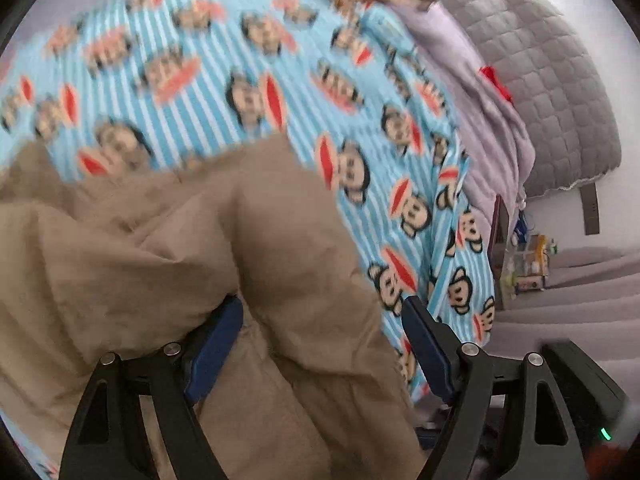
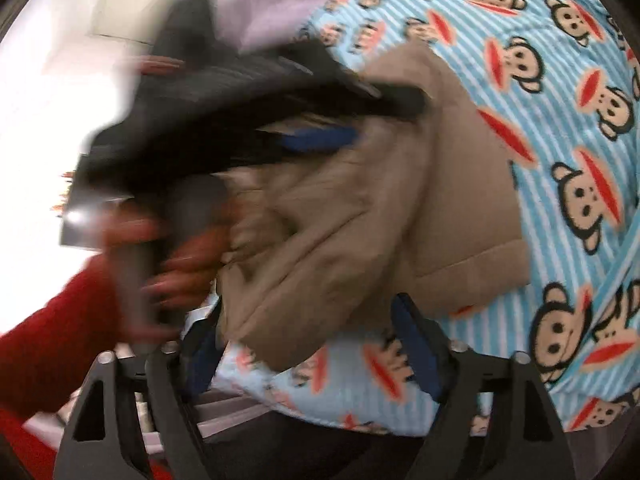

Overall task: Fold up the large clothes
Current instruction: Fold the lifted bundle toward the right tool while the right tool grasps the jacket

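A tan garment (image 1: 168, 264) is seen bunched in loose folds on a bed covered by a blue-striped blanket (image 1: 208, 92) printed with monkey faces. In the left wrist view, the left gripper (image 1: 322, 332) is held with its jaws spread wide; the tan cloth is draped between and over the blue pads (image 1: 218, 336), but no pinch on it is observed. A lilac sheet (image 1: 480, 108) and a grey quilted cover (image 1: 552, 80) are noted beyond the blanket's edge, with small items on the floor further off, too small to identify.

In the right wrist view, the right gripper (image 2: 308, 344) is likewise parted, with the garment's hem (image 2: 460, 276) lying just beyond its fingertips and not clamped. The left gripper (image 2: 320, 138) is recorded above the garment (image 2: 360, 208), heavily blurred, with a hand (image 2: 188, 264) on its handle and a red sleeve (image 2: 60, 320) behind. The blanket (image 2: 560, 120) is visible beneath and to the right.
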Action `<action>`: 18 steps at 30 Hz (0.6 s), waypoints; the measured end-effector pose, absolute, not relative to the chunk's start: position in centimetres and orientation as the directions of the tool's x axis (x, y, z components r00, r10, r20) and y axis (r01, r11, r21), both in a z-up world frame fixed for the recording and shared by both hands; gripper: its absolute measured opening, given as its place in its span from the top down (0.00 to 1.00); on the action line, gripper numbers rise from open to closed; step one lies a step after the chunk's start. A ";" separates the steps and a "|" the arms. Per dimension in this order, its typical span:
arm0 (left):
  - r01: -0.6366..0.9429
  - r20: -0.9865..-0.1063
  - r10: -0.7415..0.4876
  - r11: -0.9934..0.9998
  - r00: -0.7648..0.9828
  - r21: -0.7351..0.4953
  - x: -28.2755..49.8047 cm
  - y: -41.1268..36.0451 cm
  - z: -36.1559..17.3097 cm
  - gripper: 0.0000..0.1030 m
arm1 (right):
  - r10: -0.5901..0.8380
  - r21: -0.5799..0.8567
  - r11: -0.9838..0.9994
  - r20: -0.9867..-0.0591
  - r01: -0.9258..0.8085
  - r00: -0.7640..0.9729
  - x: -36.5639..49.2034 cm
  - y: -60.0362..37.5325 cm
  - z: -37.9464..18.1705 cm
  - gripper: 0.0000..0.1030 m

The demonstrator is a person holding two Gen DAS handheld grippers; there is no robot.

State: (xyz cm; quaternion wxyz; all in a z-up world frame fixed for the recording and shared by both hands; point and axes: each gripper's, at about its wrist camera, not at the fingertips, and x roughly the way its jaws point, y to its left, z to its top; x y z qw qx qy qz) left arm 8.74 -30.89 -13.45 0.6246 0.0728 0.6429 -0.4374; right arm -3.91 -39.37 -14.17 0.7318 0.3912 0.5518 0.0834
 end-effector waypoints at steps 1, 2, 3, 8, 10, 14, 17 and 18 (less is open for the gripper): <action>0.669 -0.876 -0.462 0.609 -0.135 -0.425 8.9 -30.0 -11.9 0.21 | 0.532 0.645 0.689 -0.759 0.330 0.375 -3.6 -39.5 -14.6 0.74; 0.685 -0.881 -0.467 0.617 -0.076 -0.387 9.1 -29.0 -10.7 0.21 | 0.497 0.612 0.702 -0.788 0.364 0.364 -3.5 -39.9 -15.3 0.74; 0.694 -0.883 -0.469 0.635 -0.001 -0.338 9.4 -27.7 -9.6 0.21 | 0.465 0.584 0.706 -0.809 0.400 0.360 -3.7 -40.6 -16.1 0.75; 0.595 -0.919 -0.335 0.789 0.209 -0.152 12.8 -21.3 -9.6 0.21 | 0.438 0.551 0.655 -0.835 0.518 0.334 -5.4 -43.5 -19.7 0.76; 0.555 -0.930 -0.312 0.817 0.195 -0.158 13.9 -20.3 -11.3 0.21 | 0.448 0.553 0.635 -0.832 0.539 0.327 -5.8 -44.2 -20.8 0.76; 0.583 -0.942 -0.273 0.805 0.193 -0.113 14.5 -23.1 -14.6 0.20 | 0.456 0.552 0.641 -0.833 0.534 0.315 -6.1 -44.7 -22.0 0.76; 0.609 -0.947 -0.244 0.790 0.207 -0.071 14.4 -26.3 -16.7 0.15 | 0.436 0.525 0.664 -0.850 0.532 0.294 -5.3 -44.7 -23.3 0.76; 0.618 -0.947 -0.236 0.784 0.216 -0.055 14.3 -27.4 -17.4 0.15 | 0.436 0.522 0.663 -0.852 0.537 0.290 -5.2 -44.8 -23.9 0.76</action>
